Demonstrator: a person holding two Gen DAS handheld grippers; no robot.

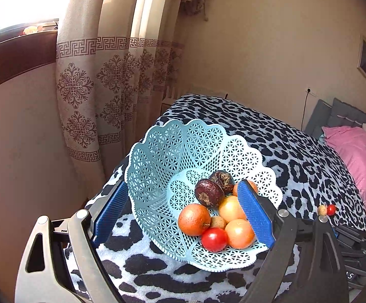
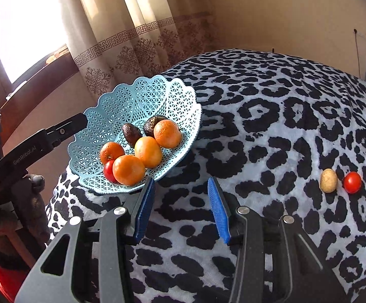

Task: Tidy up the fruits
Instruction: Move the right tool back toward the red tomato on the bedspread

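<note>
Fruits fill the light-blue basket [image 2: 142,96] on the bed's near corner; a tan fruit [image 2: 328,180] and a red one [image 2: 352,182] lie apart on the blanket [image 2: 271,126]. The basket looks tilted (its rim near the edge), so a push could spill it. The left gripper [image 1: 183,207] straddles it, fingers wide apart; the right gripper [image 2: 181,207] is open, empty.

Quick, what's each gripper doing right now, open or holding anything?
Left gripper: open, jaws either side of the blue basket, gripping nothing.
Right gripper: open, empty, over the blanket.
</note>
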